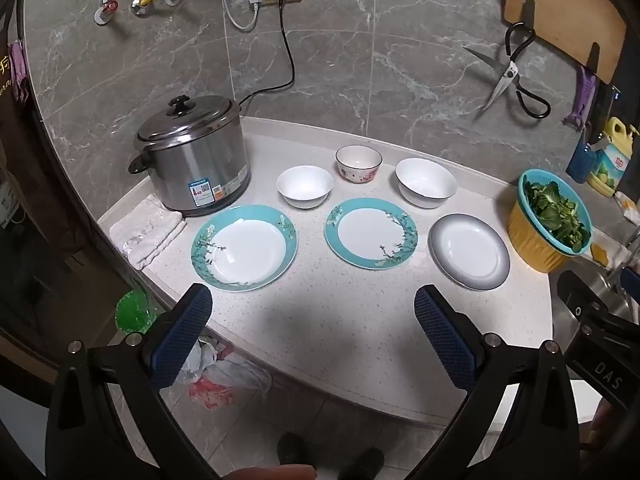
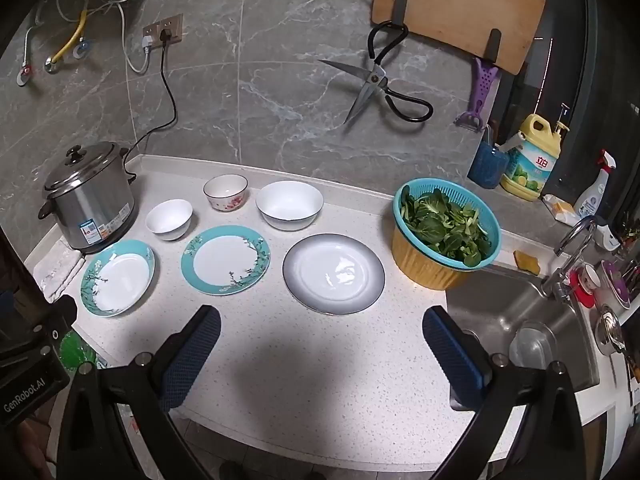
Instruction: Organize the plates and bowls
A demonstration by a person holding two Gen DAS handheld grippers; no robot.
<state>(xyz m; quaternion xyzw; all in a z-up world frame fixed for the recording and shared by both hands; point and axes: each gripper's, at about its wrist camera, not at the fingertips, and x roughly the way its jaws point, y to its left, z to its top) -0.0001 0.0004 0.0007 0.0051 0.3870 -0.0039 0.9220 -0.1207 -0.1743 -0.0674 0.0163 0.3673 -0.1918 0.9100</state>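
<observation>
Three plates lie in a row on the counter: a deep teal floral plate [image 1: 244, 247] [image 2: 118, 277], a flat teal floral plate [image 1: 371, 233] [image 2: 225, 259] and a grey-rimmed white plate [image 1: 469, 251] [image 2: 333, 274]. Behind them stand a small white bowl [image 1: 305, 185] [image 2: 169, 218], a flower-patterned bowl [image 1: 358, 163] [image 2: 225, 192] and a larger white bowl [image 1: 426, 182] [image 2: 289, 204]. My left gripper [image 1: 314, 312] is open and empty above the counter's front edge. My right gripper [image 2: 322, 332] is open and empty, in front of the grey-rimmed plate.
A steel rice cooker [image 1: 192, 160] stands at the back left with a folded white cloth [image 1: 146, 232] beside it. A basket of greens [image 2: 446, 232] sits right of the plates, next to the sink [image 2: 520, 320]. Scissors [image 2: 380, 84] and a cutting board [image 2: 456, 4] hang on the wall.
</observation>
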